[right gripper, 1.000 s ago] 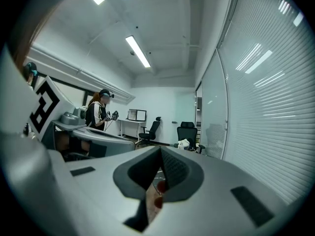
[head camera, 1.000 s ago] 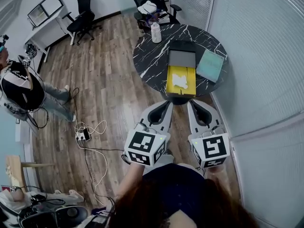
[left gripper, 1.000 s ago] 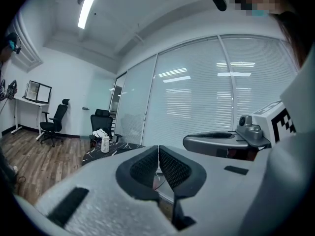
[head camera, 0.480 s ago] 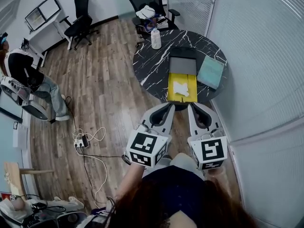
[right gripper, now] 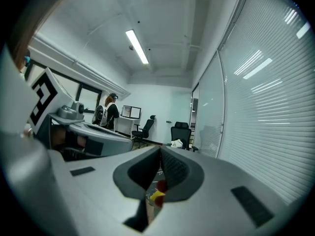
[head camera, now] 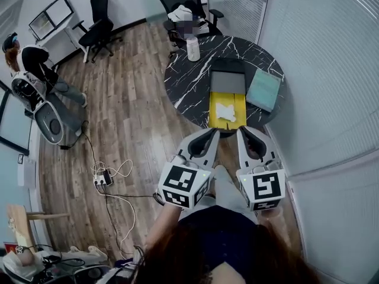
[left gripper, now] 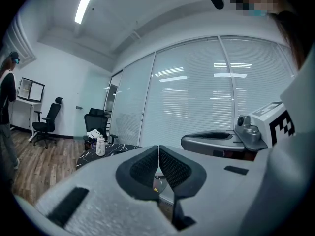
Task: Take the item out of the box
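Note:
An open yellow box (head camera: 237, 102) lies at the near edge of a round black marble table (head camera: 189, 81), with a crumpled white item (head camera: 225, 110) inside it. Its grey lid part (head camera: 228, 78) lies just behind. My left gripper (head camera: 214, 132) and right gripper (head camera: 241, 131) hover side by side in front of the table, short of the box and above the floor. Both are shut with nothing held; the jaws meet in the left gripper view (left gripper: 158, 150) and the right gripper view (right gripper: 160, 152). A bit of yellow from the box (right gripper: 157, 195) shows below the right jaws.
A teal pad (head camera: 263, 90) lies right of the box and a white bottle (head camera: 193, 48) stands at the table's far edge. Office chairs (head camera: 185, 5) stand behind. Window blinds run along the right. A person (head camera: 26, 61) and cables (head camera: 109, 170) are at the left.
Both grippers have stayed almost still in front of the table. The person at the far left has walked further away, up the frame.

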### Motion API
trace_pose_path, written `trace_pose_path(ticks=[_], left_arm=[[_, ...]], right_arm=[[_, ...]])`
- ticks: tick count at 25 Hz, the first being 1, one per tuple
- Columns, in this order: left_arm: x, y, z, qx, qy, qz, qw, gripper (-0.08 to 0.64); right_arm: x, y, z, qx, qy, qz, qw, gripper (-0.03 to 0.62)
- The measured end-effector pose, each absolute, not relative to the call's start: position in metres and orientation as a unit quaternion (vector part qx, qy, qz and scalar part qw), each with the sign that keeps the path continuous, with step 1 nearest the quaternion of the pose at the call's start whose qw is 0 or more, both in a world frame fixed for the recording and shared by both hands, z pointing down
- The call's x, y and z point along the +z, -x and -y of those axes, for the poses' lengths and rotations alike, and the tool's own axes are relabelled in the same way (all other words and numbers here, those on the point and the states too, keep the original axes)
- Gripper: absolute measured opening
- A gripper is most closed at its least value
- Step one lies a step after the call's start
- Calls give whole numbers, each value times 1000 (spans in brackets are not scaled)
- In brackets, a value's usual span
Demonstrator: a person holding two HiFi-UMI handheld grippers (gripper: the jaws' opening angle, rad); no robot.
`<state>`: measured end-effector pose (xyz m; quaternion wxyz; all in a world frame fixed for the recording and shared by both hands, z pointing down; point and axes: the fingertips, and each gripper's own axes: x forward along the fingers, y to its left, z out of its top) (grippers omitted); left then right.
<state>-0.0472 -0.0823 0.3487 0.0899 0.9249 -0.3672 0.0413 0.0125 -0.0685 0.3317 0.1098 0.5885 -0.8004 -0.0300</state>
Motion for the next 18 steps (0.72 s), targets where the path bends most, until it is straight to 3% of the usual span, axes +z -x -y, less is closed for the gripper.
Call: trace_pose_path(ticks=[18], left_arm=[[347,16,161,49,-922,374,88,28]], right_arm=[[343,-40,148,-12,-579,806,124,25]])
